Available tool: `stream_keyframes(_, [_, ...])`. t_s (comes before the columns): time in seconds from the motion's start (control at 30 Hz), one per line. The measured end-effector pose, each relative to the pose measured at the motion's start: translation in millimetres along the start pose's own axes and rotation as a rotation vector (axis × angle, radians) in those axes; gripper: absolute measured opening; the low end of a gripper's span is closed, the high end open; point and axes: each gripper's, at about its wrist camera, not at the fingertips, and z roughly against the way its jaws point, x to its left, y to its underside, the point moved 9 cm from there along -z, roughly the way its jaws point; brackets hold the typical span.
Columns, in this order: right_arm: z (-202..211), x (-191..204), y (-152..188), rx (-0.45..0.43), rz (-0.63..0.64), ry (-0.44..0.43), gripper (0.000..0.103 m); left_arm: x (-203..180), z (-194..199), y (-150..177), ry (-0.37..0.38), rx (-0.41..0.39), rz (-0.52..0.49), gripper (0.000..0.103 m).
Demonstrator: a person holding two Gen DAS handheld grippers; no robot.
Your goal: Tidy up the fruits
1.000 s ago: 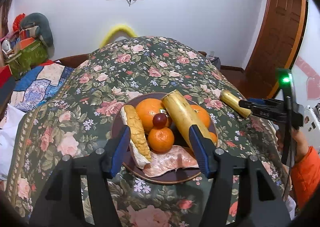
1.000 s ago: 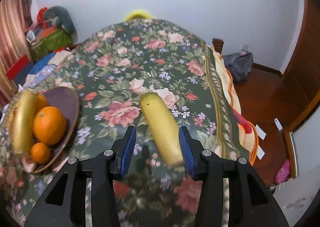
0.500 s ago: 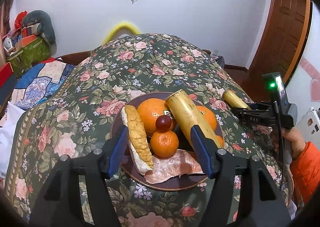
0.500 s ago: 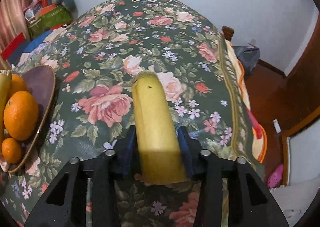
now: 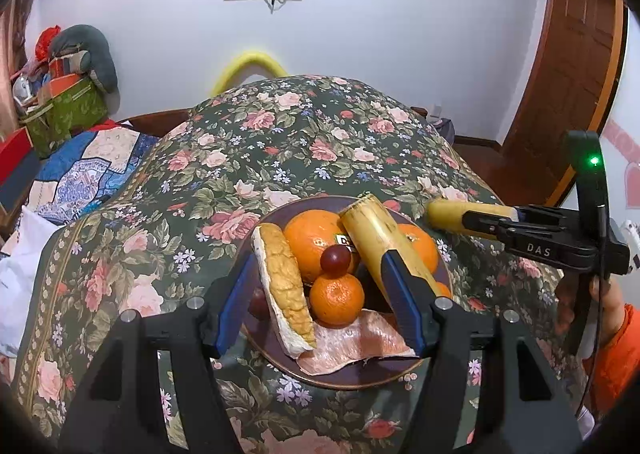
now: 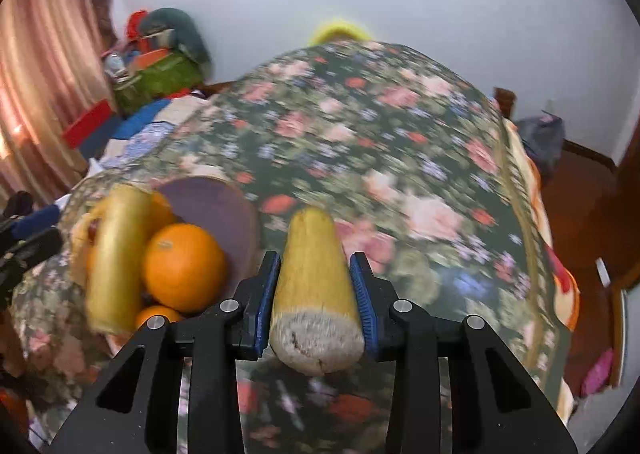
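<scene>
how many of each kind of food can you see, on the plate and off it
Oranges, large: 2
Small mandarins: 2, one mostly hidden
Grapes: 2
Yellow stalk pieces: 2, one on the plate, one in the right gripper
Bread slice: 1
Pink peel piece: 1
Total: 10

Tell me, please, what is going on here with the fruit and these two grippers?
A person is sorting fruit on a flowered tablecloth. The right gripper, whose jaws have just been closing, is clamped on a yellow stalk piece and holds it beside the brown plate. The left gripper hangs open over the plate's oranges, grape and other stalk piece.
</scene>
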Motion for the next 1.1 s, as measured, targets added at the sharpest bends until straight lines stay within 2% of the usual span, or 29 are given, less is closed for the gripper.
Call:
stream_keyframes(0.17, [-8.6, 17.9, -17.6, -0.036, -0.028, -0.043, 0.033, 7.9, 0.7, 1.3, 0.004, -0.001, 0.02, 0.064])
stream_keyframes(0.27, [-6.4, 24.8, -26.3, -0.06, -0.078, -0.108, 0.033, 10.3, 0.6, 2.0, 0.004, -0.002, 0.02, 0.064])
stream_keyframes(0.33, [-6.8, 35.6, -31.4, -0.07, -0.06, -0.134, 0.033, 11.2, -0.3, 2.1, 0.006, -0.002, 0.023, 0.064])
stream_keyframes(0.47, [-28.7, 53.5, -27.8, -0.007, -0.011, -0.15, 0.033, 12.1, -1.9, 3.8, 0.01, 0.001, 0.031, 0.064])
stream_keyframes(0.7, [-42.0, 62.0, -39.4, 0.025, -0.015, -0.205, 0.033, 12.9, -4.5, 7.7, 0.012, 0.011, 0.038, 0.064])
stream_keyframes(0.87, [-46.5, 78.5, -36.3, 0.032, 0.086, -0.155, 0.035, 12.2, -4.4, 7.2, 0.014, 0.01, 0.037, 0.064])
stream_keyframes(1.1, [-31.0, 74.1, -25.1, 0.028, 0.077, -0.155, 0.039, 15.2, -6.3, 7.8, 0.009, 0.014, 0.051, 0.064])
